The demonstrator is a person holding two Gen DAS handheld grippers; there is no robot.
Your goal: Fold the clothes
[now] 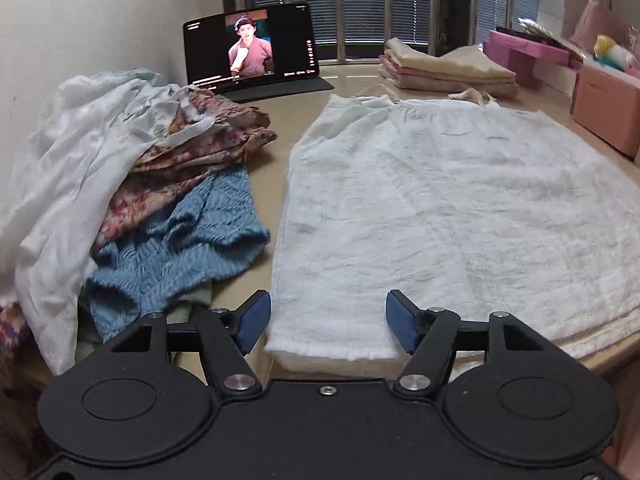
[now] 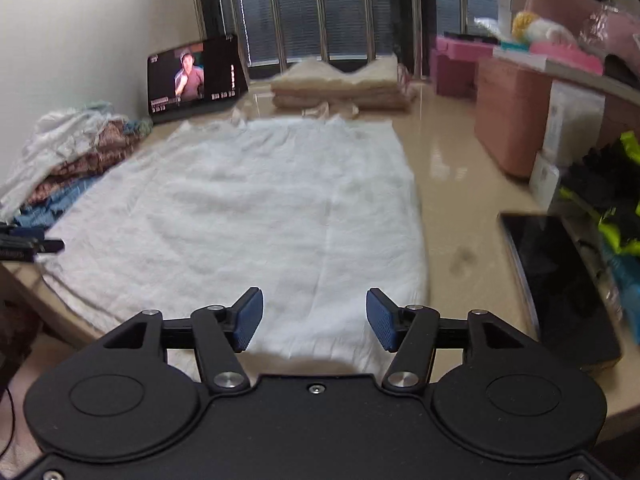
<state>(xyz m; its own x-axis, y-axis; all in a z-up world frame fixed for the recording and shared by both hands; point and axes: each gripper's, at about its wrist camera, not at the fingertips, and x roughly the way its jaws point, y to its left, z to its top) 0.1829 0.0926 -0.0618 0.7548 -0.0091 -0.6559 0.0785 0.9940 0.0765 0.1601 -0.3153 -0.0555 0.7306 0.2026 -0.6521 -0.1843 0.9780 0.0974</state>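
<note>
A white crinkled garment (image 1: pixel 440 208) lies spread flat on the beige table (image 1: pixel 280 112), with its near hem at the table's front edge. My left gripper (image 1: pixel 328 320) hovers over the garment's near left corner, open, its blue pads (image 1: pixel 254 322) apart and clear of the cloth. In the right wrist view the same garment (image 2: pixel 260 208) fills the middle. My right gripper (image 2: pixel 315 318) stands open over its near right part, pads not pressing on it. The left gripper (image 2: pixel 24 246) shows at that view's left edge.
A heap of unfolded clothes (image 1: pixel 140 184), white, floral and blue knit, sits left of the garment. A tablet (image 1: pixel 250 48) plays video at the back. A folded stack (image 1: pixel 444 68) lies behind the garment. Pink boxes (image 1: pixel 604 108) and a dark flat device (image 2: pixel 560 280) line the right side.
</note>
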